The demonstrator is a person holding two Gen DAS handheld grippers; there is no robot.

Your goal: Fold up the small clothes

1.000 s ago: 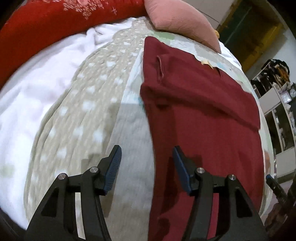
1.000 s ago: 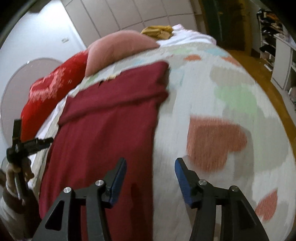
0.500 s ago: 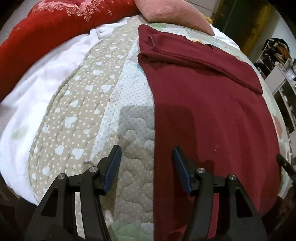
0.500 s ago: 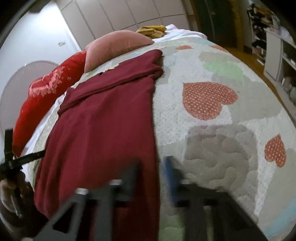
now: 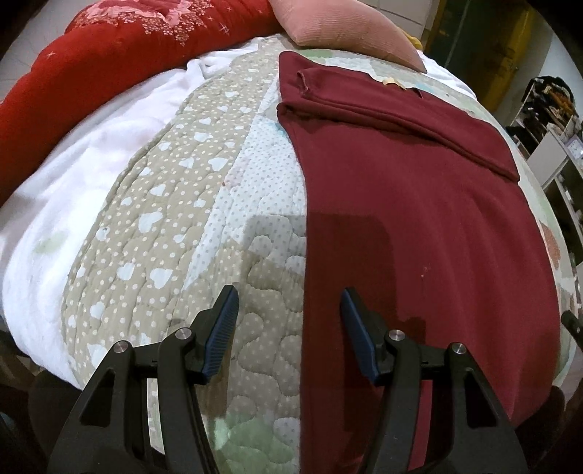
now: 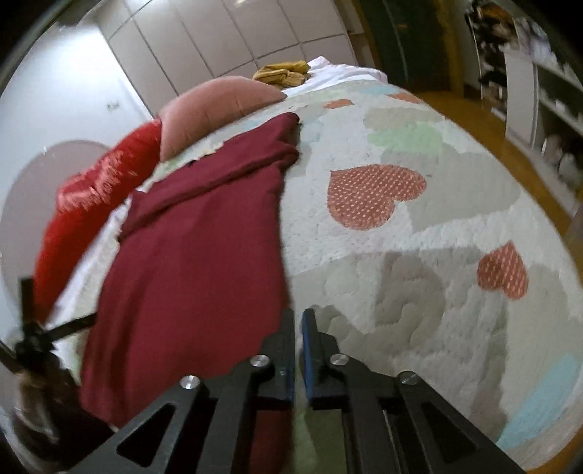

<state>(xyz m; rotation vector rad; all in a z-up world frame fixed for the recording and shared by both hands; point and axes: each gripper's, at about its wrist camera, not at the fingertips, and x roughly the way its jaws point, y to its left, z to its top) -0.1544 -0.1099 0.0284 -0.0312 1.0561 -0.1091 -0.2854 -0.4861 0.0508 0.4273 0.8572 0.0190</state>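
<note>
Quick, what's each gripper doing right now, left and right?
Left gripper: open, empty, straddling the maroon garment edge.
Right gripper: nearly shut, jaws opening, nothing visibly held.

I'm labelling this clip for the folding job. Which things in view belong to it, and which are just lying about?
In the job:
- maroon garment
- left gripper
- right gripper

Lying about:
- pink cushion
- red blanket
- white blanket
- yellow cloth
- heart quilt
</note>
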